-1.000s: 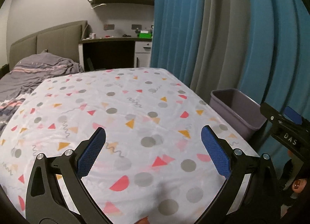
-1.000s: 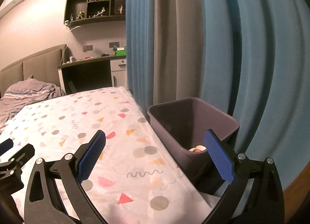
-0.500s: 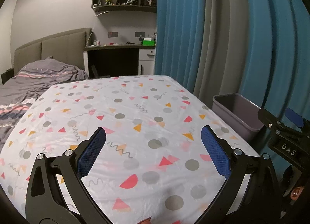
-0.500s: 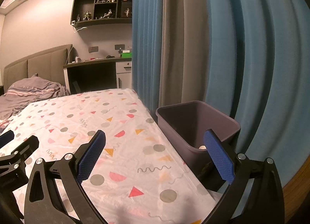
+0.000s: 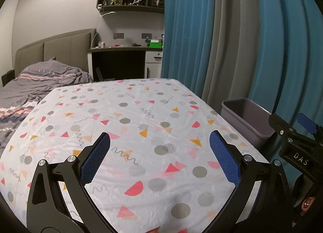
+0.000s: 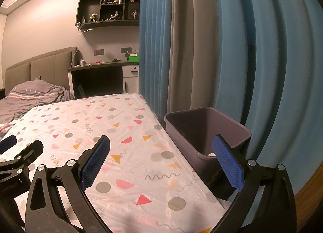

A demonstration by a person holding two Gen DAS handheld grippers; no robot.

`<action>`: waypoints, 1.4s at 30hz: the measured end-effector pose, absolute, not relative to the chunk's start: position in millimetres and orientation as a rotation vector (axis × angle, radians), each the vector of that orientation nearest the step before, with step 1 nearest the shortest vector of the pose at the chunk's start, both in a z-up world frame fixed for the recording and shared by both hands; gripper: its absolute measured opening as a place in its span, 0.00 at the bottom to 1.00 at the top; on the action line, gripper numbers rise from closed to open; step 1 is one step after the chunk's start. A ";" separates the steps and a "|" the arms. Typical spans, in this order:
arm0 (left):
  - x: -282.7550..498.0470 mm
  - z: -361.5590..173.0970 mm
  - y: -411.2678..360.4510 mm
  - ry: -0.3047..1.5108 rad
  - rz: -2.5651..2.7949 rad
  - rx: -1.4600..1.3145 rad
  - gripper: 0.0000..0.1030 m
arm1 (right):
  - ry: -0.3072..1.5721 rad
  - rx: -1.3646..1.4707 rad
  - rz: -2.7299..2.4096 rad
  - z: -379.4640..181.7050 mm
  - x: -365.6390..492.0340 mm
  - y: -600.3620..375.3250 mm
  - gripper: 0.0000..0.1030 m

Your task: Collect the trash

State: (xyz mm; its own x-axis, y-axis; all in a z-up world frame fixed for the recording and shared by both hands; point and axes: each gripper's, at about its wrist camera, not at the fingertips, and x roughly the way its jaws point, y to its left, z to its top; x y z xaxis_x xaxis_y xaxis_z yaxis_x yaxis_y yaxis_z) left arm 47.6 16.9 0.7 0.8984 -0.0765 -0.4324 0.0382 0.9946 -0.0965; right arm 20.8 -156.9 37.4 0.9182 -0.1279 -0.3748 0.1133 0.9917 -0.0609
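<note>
While spread wide, 2 tongs above tablecloth.

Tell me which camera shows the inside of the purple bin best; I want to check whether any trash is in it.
The right wrist view: the purple bin sits close, its opening faces the camera, and a small pale item shows near the bottom. The left wrist view shows the bin farther off at the table's right edge, with only rim and upper walls visible.

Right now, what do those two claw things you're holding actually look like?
Both match: the left gripper and right gripper have black angular frames with silver screws and two fingers faced with textured blue pads. A white "DAS" label marks the right one's body.
</note>
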 end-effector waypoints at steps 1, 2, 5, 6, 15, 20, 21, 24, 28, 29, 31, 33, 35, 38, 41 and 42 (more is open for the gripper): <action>47.6 0.7 16.9 0.451 -0.060 -0.088 0.94 | 0.388 -0.039 -0.125 37.2 20.9 -157.3 0.94; 47.6 0.7 16.7 0.451 -0.059 -0.088 0.94 | 0.389 -0.039 -0.124 37.1 21.0 -157.3 0.94; 48.2 0.5 17.1 0.451 -0.060 -0.089 0.94 | 0.389 -0.037 -0.124 37.1 20.9 -157.1 0.94; 48.2 0.4 17.1 0.452 -0.059 -0.089 0.94 | 0.389 -0.038 -0.125 36.9 20.9 -157.2 0.94; 48.8 -0.7 17.9 0.458 -0.058 -0.094 0.94 | 0.384 -0.037 -0.125 38.2 21.6 -156.8 0.94; 47.8 -0.7 18.6 0.456 -0.058 -0.105 0.94 | 0.392 -0.038 -0.127 38.8 23.3 -157.7 0.94; 47.8 -0.7 18.6 0.455 -0.057 -0.105 0.94 | 0.391 -0.038 -0.128 39.3 23.6 -158.1 0.94; 48.3 -0.9 19.0 0.461 -0.060 -0.106 0.94 | 0.388 -0.038 -0.133 39.6 22.9 -160.5 0.94; 50.3 -0.6 17.7 0.464 -0.061 -0.105 0.94 | 0.384 -0.032 -0.140 39.9 23.8 -164.8 0.94; 50.1 -0.4 17.5 0.464 -0.062 -0.104 0.94 | 0.384 -0.031 -0.140 40.2 24.3 -165.6 0.94; 50.4 -0.2 16.5 0.464 -0.064 -0.102 0.94 | 0.382 -0.029 -0.142 40.0 24.2 -166.5 0.94; 50.7 -0.1 15.0 0.463 -0.065 -0.100 0.94 | 0.381 -0.029 -0.142 40.1 24.0 -167.0 0.94; 51.1 -0.3 13.4 0.465 -0.067 -0.098 0.94 | 0.380 -0.029 -0.142 40.4 24.2 -167.6 0.94; 51.1 -0.3 12.6 0.465 -0.068 -0.099 0.94 | 0.378 -0.026 -0.144 40.3 24.6 -170.0 0.94; 50.7 -1.1 11.3 0.464 -0.072 -0.097 0.94 | 0.375 -0.025 -0.145 40.9 24.5 -170.9 0.94; 50.9 -1.2 11.2 0.464 -0.071 -0.097 0.94 | 0.376 -0.026 -0.145 41.0 25.4 -171.2 0.94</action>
